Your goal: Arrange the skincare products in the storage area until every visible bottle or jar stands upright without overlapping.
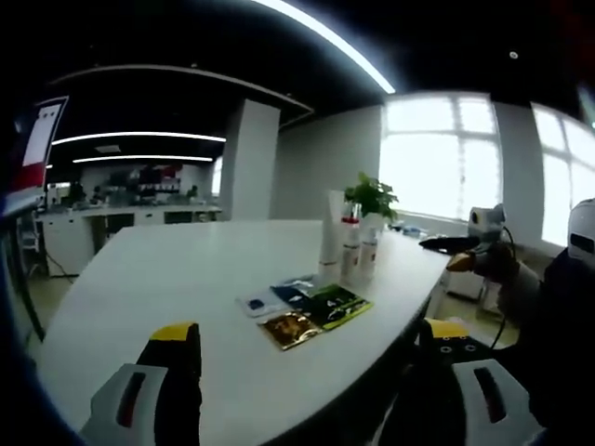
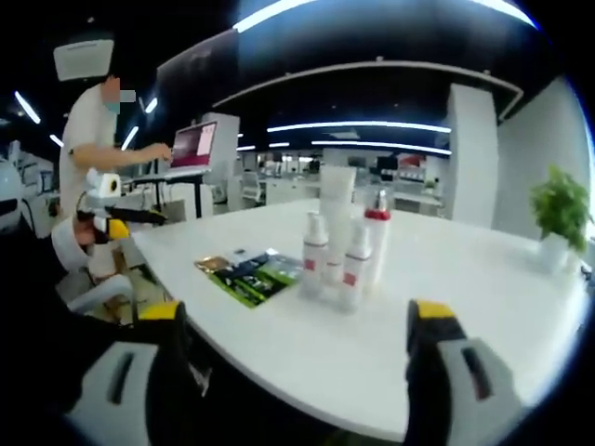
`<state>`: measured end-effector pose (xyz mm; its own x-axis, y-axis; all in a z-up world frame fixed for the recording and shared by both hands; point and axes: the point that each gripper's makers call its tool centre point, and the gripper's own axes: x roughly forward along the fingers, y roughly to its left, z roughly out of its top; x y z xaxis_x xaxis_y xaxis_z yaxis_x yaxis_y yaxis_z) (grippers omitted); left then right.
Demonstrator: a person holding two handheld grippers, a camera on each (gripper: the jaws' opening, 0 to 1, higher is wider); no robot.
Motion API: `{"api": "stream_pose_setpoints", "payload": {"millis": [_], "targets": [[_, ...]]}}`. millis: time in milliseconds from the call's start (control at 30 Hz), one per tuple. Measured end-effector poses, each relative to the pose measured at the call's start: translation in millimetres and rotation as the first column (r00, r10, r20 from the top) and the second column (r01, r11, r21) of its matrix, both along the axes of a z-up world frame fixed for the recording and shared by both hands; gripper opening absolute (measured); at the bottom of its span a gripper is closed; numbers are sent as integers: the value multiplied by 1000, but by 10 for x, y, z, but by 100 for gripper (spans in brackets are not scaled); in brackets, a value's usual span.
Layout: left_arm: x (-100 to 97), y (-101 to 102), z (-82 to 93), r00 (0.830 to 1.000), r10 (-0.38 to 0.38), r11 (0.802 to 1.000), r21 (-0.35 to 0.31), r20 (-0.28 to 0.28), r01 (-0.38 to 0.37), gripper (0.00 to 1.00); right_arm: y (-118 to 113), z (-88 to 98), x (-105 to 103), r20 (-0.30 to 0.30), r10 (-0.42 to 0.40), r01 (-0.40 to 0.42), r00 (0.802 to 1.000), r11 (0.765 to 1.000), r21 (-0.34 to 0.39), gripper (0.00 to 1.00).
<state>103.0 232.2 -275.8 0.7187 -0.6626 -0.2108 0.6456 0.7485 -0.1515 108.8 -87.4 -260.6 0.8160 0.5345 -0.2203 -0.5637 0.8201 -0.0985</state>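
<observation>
White table (image 2: 446, 307), wide and bare but for two small groups. Near its middle, a tight cluster of bottles (image 2: 342, 246): a tall pale tube at the back, red-capped spray bottles in front, all upright, long axes vertical, touching or nearly so. Just beside them, flat sachets (image 2: 246, 269) fanned out and overlapping, green, black and gold. Potted plant (image 2: 561, 214) farther along the table.

Right gripper (image 2: 297, 348) low at the table's edge, jaws spread wide, gripping nothing; bottles straight ahead between the jaw lines, sachets ahead and to the left. Left gripper (image 1: 311, 358) likewise spread and empty at another edge; sachets (image 1: 307, 311) lying nearest, bottles (image 1: 349, 242) behind them and slightly right.

Judging by apparent size, right gripper closer to the bottles, left closer to the sachets; likely next concern the overlapping sachets.
</observation>
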Motion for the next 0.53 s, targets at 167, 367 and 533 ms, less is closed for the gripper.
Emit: {"api": "stream_pose_setpoints", "payload": {"millis": [167,367,533], "targets": [[6,-8,-6,1000,0,1000,-1,-6,0,99,-35,-16,9,-4,-10,10,1000,1000,0,99],[-8,-37,7,1000,-12,1000,-2,-9,12,99,-37,-23,11,-7,-12,12,1000,1000,0,99],[-7,-37,1,1000,-11,1000,0,-11,11,99,-26,-19,7,-9,-9,9,1000,1000,0,99]]}}
